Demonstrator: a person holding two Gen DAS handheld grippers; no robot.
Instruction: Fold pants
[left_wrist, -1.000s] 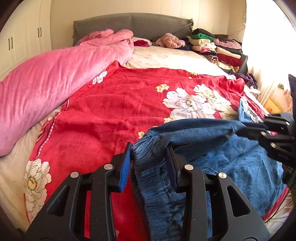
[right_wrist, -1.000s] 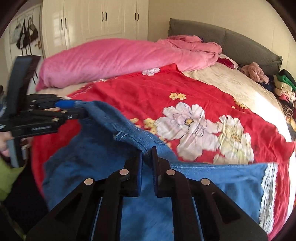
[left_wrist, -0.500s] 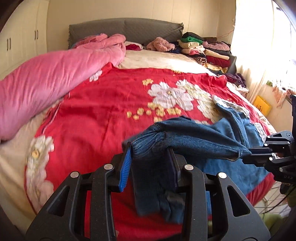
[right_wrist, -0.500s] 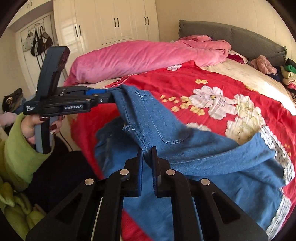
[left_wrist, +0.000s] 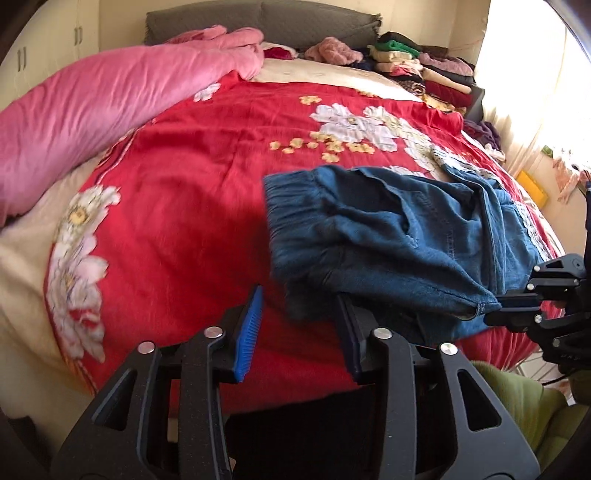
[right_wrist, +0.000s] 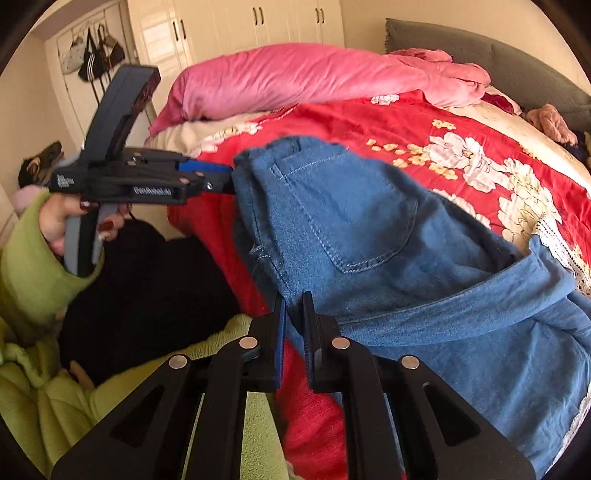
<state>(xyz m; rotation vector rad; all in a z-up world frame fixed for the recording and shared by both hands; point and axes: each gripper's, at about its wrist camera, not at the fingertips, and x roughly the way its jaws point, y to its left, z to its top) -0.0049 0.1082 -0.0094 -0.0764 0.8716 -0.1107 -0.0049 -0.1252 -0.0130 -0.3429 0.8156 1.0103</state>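
Note:
Blue denim pants (left_wrist: 388, 236) lie bunched on the red flowered bedspread (left_wrist: 192, 192) near the bed's near edge, waistband to the left. My left gripper (left_wrist: 299, 299) is opening. Its blue pad stands clear of the cloth, and only a corner of the waistband hangs by its right finger (left_wrist: 349, 332). In the right wrist view its tips (right_wrist: 227, 181) sit at the waistband's edge. My right gripper (right_wrist: 293, 310) is shut on the pants' (right_wrist: 351, 221) side edge below the back pocket. It also shows at the right in the left wrist view (left_wrist: 493, 314), pinching the denim.
A pink duvet (left_wrist: 92, 103) runs along the bed's left side. Folded clothes (left_wrist: 413, 66) are stacked by the grey headboard (left_wrist: 258, 18). White wardrobes (right_wrist: 258, 26) and hanging bags (right_wrist: 92, 51) stand behind. A green sleeve (right_wrist: 29, 269) and a dark garment (right_wrist: 147, 288) are at the bed's edge.
Both grippers drew back toward the bed's near edge, dragging the pants along. The left jaws spread and the waistband slipped out from between them. The right stayed clamped.

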